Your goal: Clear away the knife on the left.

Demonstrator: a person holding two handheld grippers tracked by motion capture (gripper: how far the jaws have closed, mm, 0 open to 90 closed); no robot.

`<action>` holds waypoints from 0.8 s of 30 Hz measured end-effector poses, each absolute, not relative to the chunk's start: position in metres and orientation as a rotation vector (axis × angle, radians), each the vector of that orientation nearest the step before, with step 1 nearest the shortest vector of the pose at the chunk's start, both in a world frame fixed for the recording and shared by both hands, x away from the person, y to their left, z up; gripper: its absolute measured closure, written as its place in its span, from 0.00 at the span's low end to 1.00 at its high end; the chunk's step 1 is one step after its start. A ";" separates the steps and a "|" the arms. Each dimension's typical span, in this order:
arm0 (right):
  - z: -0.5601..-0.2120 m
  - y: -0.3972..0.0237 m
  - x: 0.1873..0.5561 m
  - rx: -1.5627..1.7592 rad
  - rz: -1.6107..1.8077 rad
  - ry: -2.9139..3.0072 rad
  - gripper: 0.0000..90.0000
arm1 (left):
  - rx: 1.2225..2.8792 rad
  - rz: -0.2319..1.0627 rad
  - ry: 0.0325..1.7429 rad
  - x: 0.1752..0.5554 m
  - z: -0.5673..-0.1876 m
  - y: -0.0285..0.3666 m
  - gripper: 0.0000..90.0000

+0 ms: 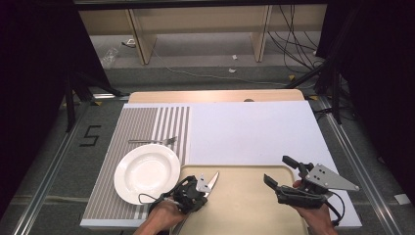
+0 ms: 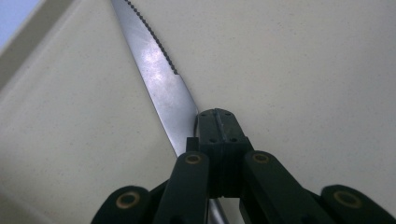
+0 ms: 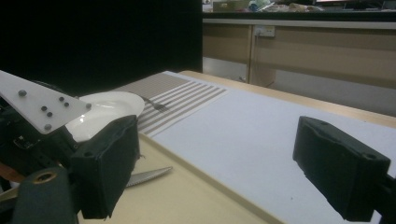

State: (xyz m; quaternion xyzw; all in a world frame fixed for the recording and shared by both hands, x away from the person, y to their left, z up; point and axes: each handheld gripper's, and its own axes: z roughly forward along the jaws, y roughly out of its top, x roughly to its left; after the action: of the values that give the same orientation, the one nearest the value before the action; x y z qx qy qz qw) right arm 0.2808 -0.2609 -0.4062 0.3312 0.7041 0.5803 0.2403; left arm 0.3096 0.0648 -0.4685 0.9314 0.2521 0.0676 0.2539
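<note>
In the high view, the left claw (image 1: 198, 188) sits at the lower middle-left of the frame, closed on a knife (image 1: 211, 182) whose blade points up and to the right over the left part of a beige tray (image 1: 244, 205). The tray lies at the bottom centre on the white-covered bench (image 1: 254, 132). Just left of the tray a white plate (image 1: 147, 173) rests on a striped placemat (image 1: 142, 127), and a fork (image 1: 154, 141) lies on the mat just above the plate. The right claw (image 1: 279, 171) is at the lower right, above the tray's right edge, its jaws standing wide apart with nothing between them.

In the left gripper view, the left claw (image 2: 217, 128) has its two black jaws pressed together at the centre of the frame, clamping the knife (image 2: 161, 74). The serrated blade runs from the jaws to the upper left, lying close over the tray (image 2: 303, 60).

In the right gripper view, the right claw (image 3: 215, 163) is open: one jaw stands at the lower left, the other at the lower right, well apart. Behind the left-hand jaw the knife (image 3: 147, 176) tip shows over the tray (image 3: 187, 200). The plate (image 3: 109, 109) and fork (image 3: 154, 104) lie on the placemat (image 3: 182, 95) at the middle left, with the bench (image 3: 252, 126) stretching to the right.
</note>
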 end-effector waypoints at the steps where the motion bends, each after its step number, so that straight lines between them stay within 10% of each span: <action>1: -0.406 -0.261 0.281 0.907 1.591 1.926 0.17 | 2.529 0.186 0.691 0.309 -0.469 0.066 0.99; 24: -0.407 -0.260 0.281 0.905 1.585 1.934 0.17 | 2.513 0.214 0.794 0.308 -0.468 0.083 0.99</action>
State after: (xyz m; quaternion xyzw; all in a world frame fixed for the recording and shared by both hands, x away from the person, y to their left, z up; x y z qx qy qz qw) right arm 0.2808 -0.2601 -0.4066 0.3305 0.7062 0.5788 0.2387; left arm 0.3083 0.0825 -0.4682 0.9211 0.2911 0.0783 0.2463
